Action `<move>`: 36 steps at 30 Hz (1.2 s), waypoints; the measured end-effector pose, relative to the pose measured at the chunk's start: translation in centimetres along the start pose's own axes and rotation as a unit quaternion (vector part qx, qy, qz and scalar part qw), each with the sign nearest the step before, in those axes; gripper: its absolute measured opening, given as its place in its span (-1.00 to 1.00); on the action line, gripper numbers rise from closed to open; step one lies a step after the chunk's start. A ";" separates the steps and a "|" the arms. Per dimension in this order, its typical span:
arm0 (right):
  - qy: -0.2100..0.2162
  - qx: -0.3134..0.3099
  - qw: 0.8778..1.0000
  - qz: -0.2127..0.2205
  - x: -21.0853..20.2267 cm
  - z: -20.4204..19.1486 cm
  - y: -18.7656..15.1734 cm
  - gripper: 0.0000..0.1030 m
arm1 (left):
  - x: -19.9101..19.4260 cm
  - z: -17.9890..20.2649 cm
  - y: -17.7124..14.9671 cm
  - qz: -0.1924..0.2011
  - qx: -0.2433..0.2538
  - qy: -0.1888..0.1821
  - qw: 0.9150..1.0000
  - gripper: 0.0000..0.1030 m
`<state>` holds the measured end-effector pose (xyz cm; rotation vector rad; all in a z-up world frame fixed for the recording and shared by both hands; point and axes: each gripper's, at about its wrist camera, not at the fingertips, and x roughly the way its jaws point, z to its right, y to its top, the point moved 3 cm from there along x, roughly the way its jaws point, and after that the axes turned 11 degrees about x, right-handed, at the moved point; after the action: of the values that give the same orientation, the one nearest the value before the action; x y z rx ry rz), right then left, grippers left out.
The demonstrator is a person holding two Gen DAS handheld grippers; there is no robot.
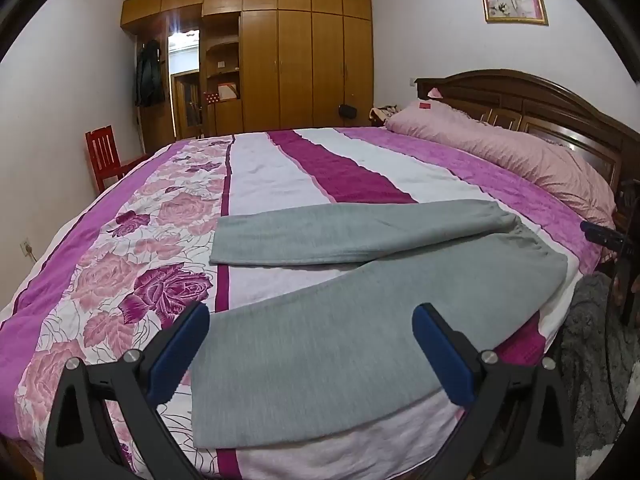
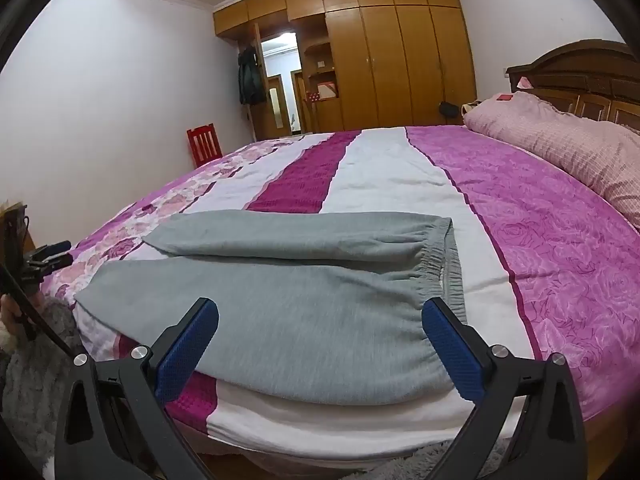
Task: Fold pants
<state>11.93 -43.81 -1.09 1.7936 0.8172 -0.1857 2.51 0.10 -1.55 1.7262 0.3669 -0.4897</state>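
Observation:
Grey pants (image 1: 320, 344) lie flat on the bed, legs spread in a V toward the left and the waistband toward the pillow side. My left gripper (image 1: 310, 314) hovers open above the lower end of the near leg, its blue pads wide apart with nothing between them. In the right wrist view the same pants (image 2: 304, 312) show their elastic waistband (image 2: 448, 276) at the right. My right gripper (image 2: 320, 308) stands open over the hip part near the bed's front edge, not touching the cloth. The other gripper (image 2: 48, 258) shows at the far left of that view.
The bed (image 1: 280, 176) carries a pink, white and magenta floral cover, with a pink pillow (image 1: 512, 160) against the dark wooden headboard (image 1: 520, 96). A red chair (image 1: 106, 156) stands beyond the far left corner. Wooden wardrobes (image 1: 304, 60) fill the back wall. A grey fluffy sleeve (image 2: 36, 360) shows low left.

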 end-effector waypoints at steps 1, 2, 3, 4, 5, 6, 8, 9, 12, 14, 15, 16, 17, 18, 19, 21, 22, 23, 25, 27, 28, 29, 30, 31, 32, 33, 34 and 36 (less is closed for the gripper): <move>-0.016 -0.019 1.000 -0.012 0.2 -0.2 -0.1 1.00 | 0.0 0.0 0.0 0.000 0.001 0.000 1.000 1.00; -0.016 -0.018 1.000 -0.011 0.3 -0.3 -0.1 1.00 | 0.0 0.0 0.0 0.000 0.002 -0.001 1.000 1.00; -0.016 -0.016 1.000 -0.011 0.3 -0.4 -0.1 1.00 | 0.0 0.0 0.0 -0.001 0.003 -0.001 1.000 1.00; -0.013 -0.016 1.000 -0.010 0.2 -0.2 -0.1 1.00 | 0.0 0.0 0.0 -0.002 0.005 -0.001 1.000 1.00; -0.013 -0.016 1.000 -0.010 0.2 -0.3 -0.1 1.00 | 0.1 0.0 -0.1 -0.003 0.007 -0.001 1.000 1.00; -0.014 -0.016 1.000 -0.009 0.2 -0.4 -0.2 1.00 | 0.0 0.1 -0.1 -0.003 0.010 -0.002 1.000 1.00; -0.014 -0.016 1.000 -0.009 0.2 -0.6 -0.2 1.00 | -0.1 -0.4 -0.1 -0.002 0.003 0.000 1.000 1.00; -0.014 -0.016 1.000 -0.009 0.2 -0.7 -0.3 1.00 | -0.2 -0.6 0.0 -0.001 0.000 0.000 1.000 1.00; -0.012 -0.014 1.000 -0.009 0.3 -0.5 -0.3 1.00 | -0.3 -0.9 0.0 -0.002 -0.001 0.001 1.000 1.00; -0.010 -0.012 1.000 -0.010 0.3 -0.2 -0.2 1.00 | -0.3 -0.8 0.0 -0.002 0.001 0.002 1.000 1.00; -0.011 -0.012 1.000 -0.011 0.4 -0.2 -0.2 1.00 | -0.2 -0.5 0.0 -0.002 0.002 0.003 1.000 1.00; -0.010 -0.012 1.000 -0.011 0.4 -0.2 -0.2 1.00 | -0.2 -0.5 0.0 -0.002 0.002 0.002 1.000 1.00; -0.011 -0.012 1.000 -0.010 0.4 -0.2 -0.2 1.00 | -0.3 -0.5 0.0 -0.002 0.002 0.002 1.000 1.00; -0.011 -0.013 1.000 -0.011 0.4 -0.2 -0.2 1.00 | -0.3 -0.6 0.0 -0.003 0.003 0.002 1.000 1.00; -0.010 -0.012 1.000 -0.011 0.4 -0.2 -0.2 1.00 | -0.2 -0.5 0.0 -0.003 0.002 0.002 1.000 1.00; -0.010 -0.012 1.000 -0.011 0.3 -0.1 -0.1 1.00 | -0.3 -0.6 0.0 -0.003 0.003 0.002 1.000 1.00; -0.010 -0.012 1.000 -0.011 0.3 -0.1 -0.1 1.00 | -0.2 -0.5 0.0 -0.003 0.002 0.002 1.000 1.00; -0.010 -0.012 1.000 -0.011 0.2 -0.1 0.0 1.00 | -0.3 -0.7 0.0 -0.003 0.003 0.002 1.000 1.00; -0.010 -0.012 1.000 -0.011 0.1 0.0 0.0 1.00 | -0.3 -0.6 -0.2 -0.003 0.004 0.002 1.000 1.00; -0.007 -0.011 1.000 -0.013 0.6 -0.1 0.0 1.00 | -0.2 -0.5 -0.2 -0.003 0.003 0.003 1.000 1.00; -0.006 -0.009 1.000 -0.014 0.6 0.0 0.0 1.00 | -0.2 -0.5 -0.2 -0.004 0.003 0.004 1.000 1.00; -0.006 -0.008 1.000 -0.015 0.7 0.0 -0.3 1.00 | -0.1 -0.5 -0.3 -0.006 0.003 0.005 1.000 1.00; -0.006 -0.007 1.000 -0.015 0.7 0.0 -0.3 1.00 | -0.1 -0.5 -0.3 -0.007 0.003 0.004 1.000 1.00; -0.006 -0.006 1.000 -0.015 0.7 0.1 -0.3 1.00 | -0.1 -0.5 -0.3 -0.006 0.003 0.005 1.000 1.00; -0.006 -0.005 1.000 -0.014 0.7 0.1 -0.4 1.00 | -0.1 -0.5 -0.3 -0.006 0.004 0.005 1.000 1.00; -0.004 -0.005 1.000 -0.014 0.6 0.1 -0.4 1.00 | 0.1 -0.3 -0.4 -0.007 0.005 0.005 1.000 1.00; -0.004 -0.005 1.000 -0.013 0.6 0.1 -0.5 1.00 | 0.2 -0.4 -0.5 -0.007 0.006 0.005 1.000 1.00; -0.005 -0.005 1.000 -0.015 0.6 0.2 -0.4 1.00 | 0.5 -0.1 -0.3 -0.009 0.008 0.005 1.000 1.00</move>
<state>12.20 -43.71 -1.74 1.7694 0.8370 -0.2102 2.77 0.25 -2.08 1.7433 0.3867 -0.4989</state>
